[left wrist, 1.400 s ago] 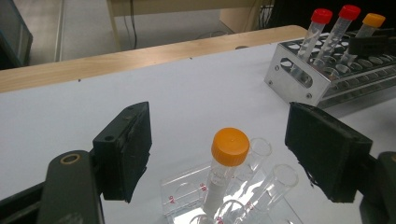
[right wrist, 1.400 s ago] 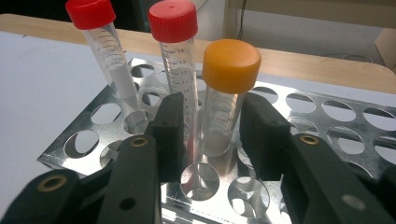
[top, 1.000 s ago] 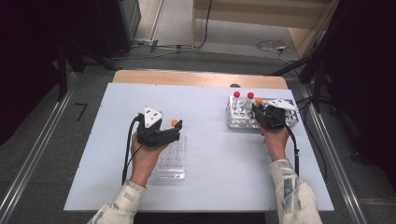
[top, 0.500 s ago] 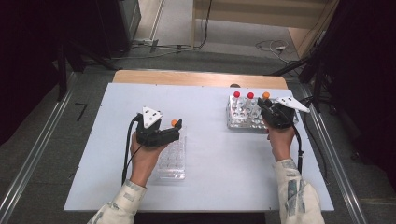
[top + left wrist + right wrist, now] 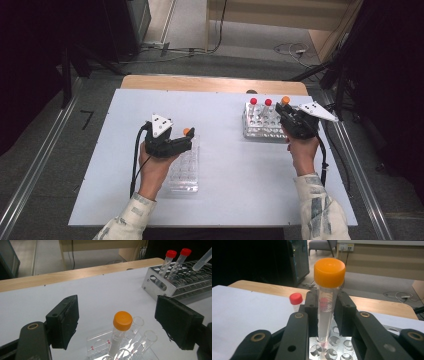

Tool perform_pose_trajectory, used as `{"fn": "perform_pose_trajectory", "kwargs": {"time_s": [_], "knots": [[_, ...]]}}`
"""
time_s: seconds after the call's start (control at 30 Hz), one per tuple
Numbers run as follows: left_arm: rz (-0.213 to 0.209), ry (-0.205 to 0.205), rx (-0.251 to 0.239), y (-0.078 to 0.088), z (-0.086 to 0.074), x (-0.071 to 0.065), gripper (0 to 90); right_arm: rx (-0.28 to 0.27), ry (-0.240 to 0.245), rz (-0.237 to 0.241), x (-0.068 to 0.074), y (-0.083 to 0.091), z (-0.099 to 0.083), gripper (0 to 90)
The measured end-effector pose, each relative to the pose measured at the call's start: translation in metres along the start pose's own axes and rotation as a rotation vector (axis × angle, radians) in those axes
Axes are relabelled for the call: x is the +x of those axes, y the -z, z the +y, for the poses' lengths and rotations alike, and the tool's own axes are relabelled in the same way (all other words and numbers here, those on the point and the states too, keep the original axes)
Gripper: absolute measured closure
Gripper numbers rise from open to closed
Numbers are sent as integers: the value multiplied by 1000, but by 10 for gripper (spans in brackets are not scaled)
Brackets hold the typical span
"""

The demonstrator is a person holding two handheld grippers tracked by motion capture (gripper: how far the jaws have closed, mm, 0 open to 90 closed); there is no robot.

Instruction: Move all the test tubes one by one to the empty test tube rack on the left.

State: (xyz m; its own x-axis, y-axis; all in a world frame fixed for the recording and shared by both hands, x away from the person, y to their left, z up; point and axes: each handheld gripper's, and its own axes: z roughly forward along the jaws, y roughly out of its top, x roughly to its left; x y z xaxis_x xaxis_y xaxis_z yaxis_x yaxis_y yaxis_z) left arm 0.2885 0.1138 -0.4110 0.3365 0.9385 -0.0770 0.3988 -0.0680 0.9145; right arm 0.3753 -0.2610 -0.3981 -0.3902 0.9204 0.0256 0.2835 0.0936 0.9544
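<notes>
On the left, the left gripper [image 5: 187, 140] hangs with its jaws spread wide on either side of an orange-capped tube [image 5: 120, 333] already standing in the clear plastic rack [image 5: 184, 172], not touching it. To the right, the metal rack [image 5: 262, 125] holds two red-capped tubes [image 5: 253, 101]. The right gripper [image 5: 283, 111] pinches a second orange-capped tube [image 5: 328, 297], its tip just above the holes. One transfer looks done; this one, and probably the red pair, remain.

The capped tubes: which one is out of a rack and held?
The orange-capped tube clamped in the right hand-held gripper, above the metal rack. The red-capped tubes stand in it.
</notes>
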Motion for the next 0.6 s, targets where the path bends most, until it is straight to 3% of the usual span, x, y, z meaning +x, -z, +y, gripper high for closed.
{"fn": "perform_pose_trajectory", "kwargs": {"time_s": [0.6], "knots": [[-17,2,-14,3,2,-4,202,12,20,96,23,11,3,713]]}}
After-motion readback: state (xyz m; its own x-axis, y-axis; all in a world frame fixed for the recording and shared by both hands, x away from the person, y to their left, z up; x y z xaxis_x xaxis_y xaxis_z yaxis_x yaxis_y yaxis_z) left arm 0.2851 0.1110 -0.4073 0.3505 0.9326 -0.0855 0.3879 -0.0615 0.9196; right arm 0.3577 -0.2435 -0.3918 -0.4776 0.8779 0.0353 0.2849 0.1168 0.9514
